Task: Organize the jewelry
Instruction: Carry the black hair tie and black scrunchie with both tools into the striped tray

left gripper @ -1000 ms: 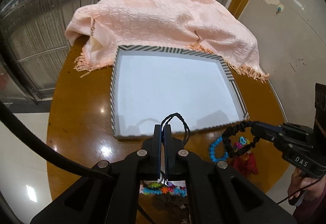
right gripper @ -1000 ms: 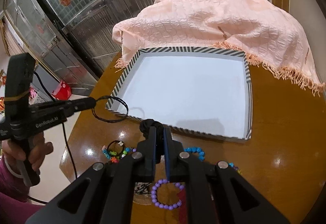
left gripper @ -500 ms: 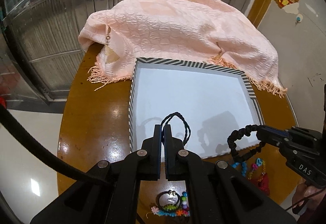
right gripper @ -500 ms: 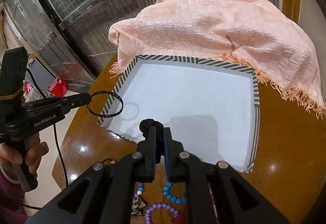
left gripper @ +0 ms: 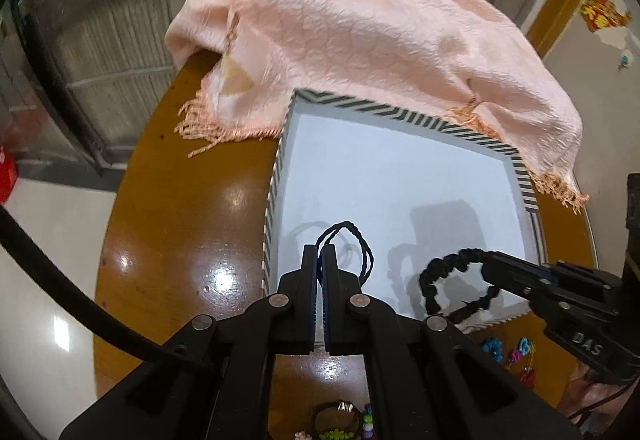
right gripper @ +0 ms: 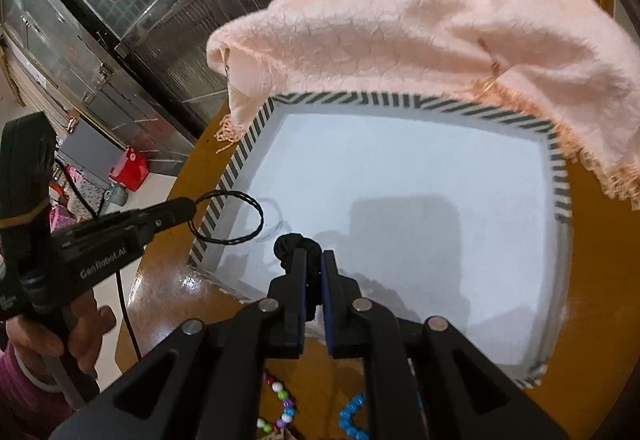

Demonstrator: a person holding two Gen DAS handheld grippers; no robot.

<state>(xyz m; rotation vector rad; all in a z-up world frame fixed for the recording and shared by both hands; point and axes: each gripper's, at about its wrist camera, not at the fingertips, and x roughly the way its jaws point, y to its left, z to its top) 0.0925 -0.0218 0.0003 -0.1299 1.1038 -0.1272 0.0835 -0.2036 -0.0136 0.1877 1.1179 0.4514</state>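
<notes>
Two handheld tools hang over a striped tray [left gripper: 404, 118] on a round wooden desk [left gripper: 180, 208], each clamped on a piece of black jewelry.

The left tool [left gripper: 319, 252] pinches a thin twisted cord loop [left gripper: 362, 246], which stands up and to the right of its fingertips above the tray's near-left corner. Seen from the right wrist, the same loop [right gripper: 236, 218] hangs across the tray's striped left wall.

The right tool [right gripper: 312, 256] is closed on a thick braided bracelet [right gripper: 290, 244], bunched at its fingertips over the tray's white floor. From the left wrist, that bracelet [left gripper: 448, 280] curls as an open ring off the right tool's tip [left gripper: 490, 266], above the tray's near edge.

The tray itself holds only shadows.

A peach fringed shawl [left gripper: 372, 36] is heaped against the tray's far side, its fringe spilling over the far-right corner.

Coloured bead strings [right gripper: 280, 404] and a blue bead bracelet [right gripper: 350, 416] lie on the desk near the camera, outside the tray. A hand [right gripper: 60, 336] in a pink sleeve grips the left tool's handle.
</notes>
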